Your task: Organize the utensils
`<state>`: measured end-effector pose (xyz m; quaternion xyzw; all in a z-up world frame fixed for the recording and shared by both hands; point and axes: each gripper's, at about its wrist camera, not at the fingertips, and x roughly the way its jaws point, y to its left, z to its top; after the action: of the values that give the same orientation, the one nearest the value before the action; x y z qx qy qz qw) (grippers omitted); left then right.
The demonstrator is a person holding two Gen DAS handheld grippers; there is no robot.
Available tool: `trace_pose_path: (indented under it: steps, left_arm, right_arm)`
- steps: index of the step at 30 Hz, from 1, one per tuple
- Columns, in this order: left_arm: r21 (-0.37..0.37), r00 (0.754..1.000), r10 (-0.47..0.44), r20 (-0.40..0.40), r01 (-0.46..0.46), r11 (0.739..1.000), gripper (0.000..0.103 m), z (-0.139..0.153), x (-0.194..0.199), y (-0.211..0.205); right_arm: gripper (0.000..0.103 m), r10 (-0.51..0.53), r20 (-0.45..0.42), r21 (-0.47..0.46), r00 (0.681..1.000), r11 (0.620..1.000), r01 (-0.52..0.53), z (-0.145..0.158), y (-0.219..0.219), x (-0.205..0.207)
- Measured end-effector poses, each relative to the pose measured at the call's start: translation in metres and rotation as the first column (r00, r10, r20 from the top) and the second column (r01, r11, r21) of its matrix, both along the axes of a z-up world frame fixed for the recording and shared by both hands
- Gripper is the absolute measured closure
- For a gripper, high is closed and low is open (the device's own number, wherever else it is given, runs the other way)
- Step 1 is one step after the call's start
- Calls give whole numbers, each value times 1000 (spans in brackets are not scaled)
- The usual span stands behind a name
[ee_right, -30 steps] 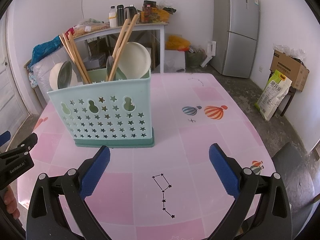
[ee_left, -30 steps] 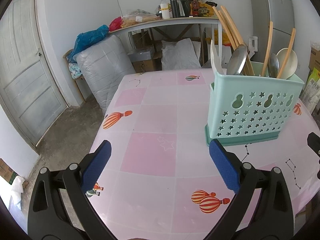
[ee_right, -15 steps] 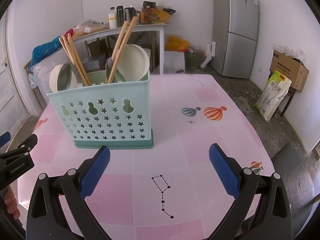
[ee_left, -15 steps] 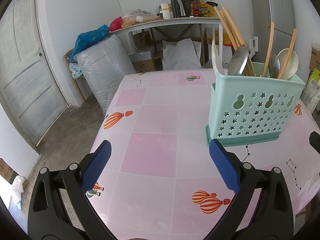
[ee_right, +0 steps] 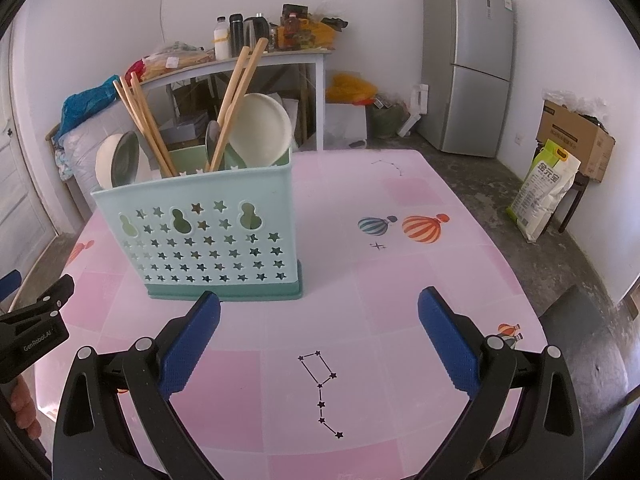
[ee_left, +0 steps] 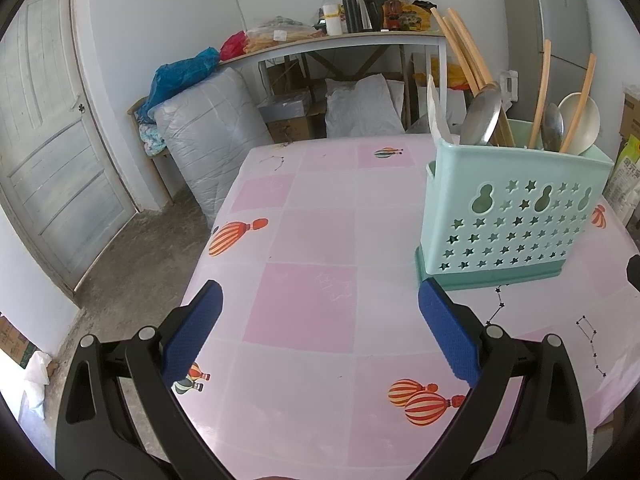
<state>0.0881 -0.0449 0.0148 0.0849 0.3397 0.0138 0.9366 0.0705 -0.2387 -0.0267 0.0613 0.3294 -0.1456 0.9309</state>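
A mint green utensil holder (ee_left: 516, 216) with star cut-outs stands on the pink table (ee_left: 312, 304); it also shows in the right wrist view (ee_right: 200, 236). It holds wooden chopsticks (ee_right: 144, 120), metal spoons (ee_left: 482, 114) and cream ladles (ee_right: 260, 130), all upright or leaning. My left gripper (ee_left: 320, 320) is open and empty, left of and short of the holder. My right gripper (ee_right: 319, 322) is open and empty, in front of the holder's right corner. No loose utensil shows on the table.
A side table (ee_right: 256, 60) with bottles and a kettle stands at the back wall. A grey fridge (ee_right: 468, 60) is back right, a cardboard box (ee_right: 576, 136) and a rice bag (ee_right: 540, 196) on the right floor. A door (ee_left: 52, 152) is at left.
Both grippers have drifted slightly; the holder looks a little farther away in both views. Both stay open and empty.
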Motion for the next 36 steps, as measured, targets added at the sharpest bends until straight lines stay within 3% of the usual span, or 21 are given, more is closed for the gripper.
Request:
trace_pose_path:
  steps: [36]
  left_arm:
    - [-4,1000,1,-3,-1,1000,9,0,1,3]
  right_arm:
    - [7,-1,1,2,1000,1000,1,0,0,-1]
